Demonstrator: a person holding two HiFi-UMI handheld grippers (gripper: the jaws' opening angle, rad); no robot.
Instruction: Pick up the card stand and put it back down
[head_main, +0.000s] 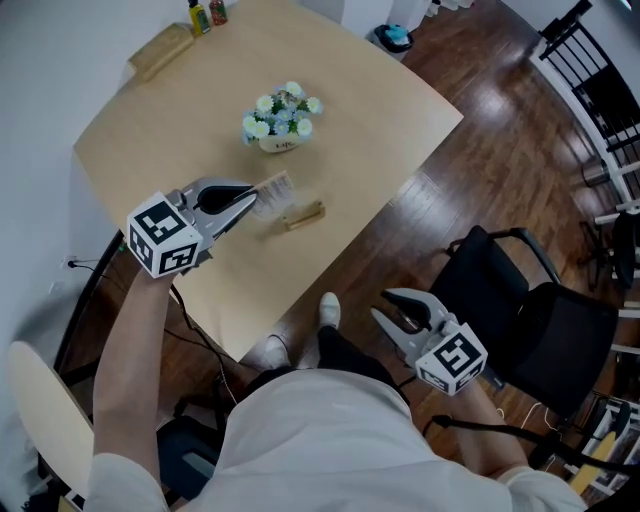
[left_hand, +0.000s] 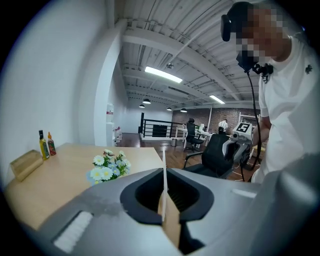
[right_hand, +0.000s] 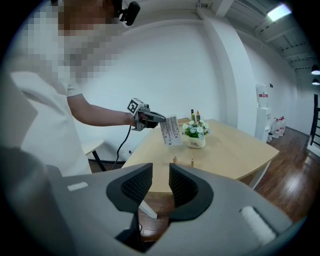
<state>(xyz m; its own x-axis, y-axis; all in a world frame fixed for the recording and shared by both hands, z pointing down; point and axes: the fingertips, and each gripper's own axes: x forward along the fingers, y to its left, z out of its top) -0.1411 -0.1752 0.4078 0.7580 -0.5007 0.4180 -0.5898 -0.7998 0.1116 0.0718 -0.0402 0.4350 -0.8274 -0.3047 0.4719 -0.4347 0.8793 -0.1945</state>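
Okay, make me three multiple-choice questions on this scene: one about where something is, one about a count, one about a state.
1. Where is the right gripper relative to the table?
A. resting on it
B. over its middle
C. off its edge, above the wooden floor

2. How many small bottles stand at the table's far corner?
A. one
B. two
C. four

3. What is the left gripper doing?
A. shut on the card, holding it above the table
B. open and empty
C. open, with the card loose between its jaws

Answers:
1 C: the head view shows it over floorboards, beside the table.
2 B: two stand side by side there.
3 A: the left gripper view shows the jaws closed on the thin card, and the right gripper view shows the card in the air.
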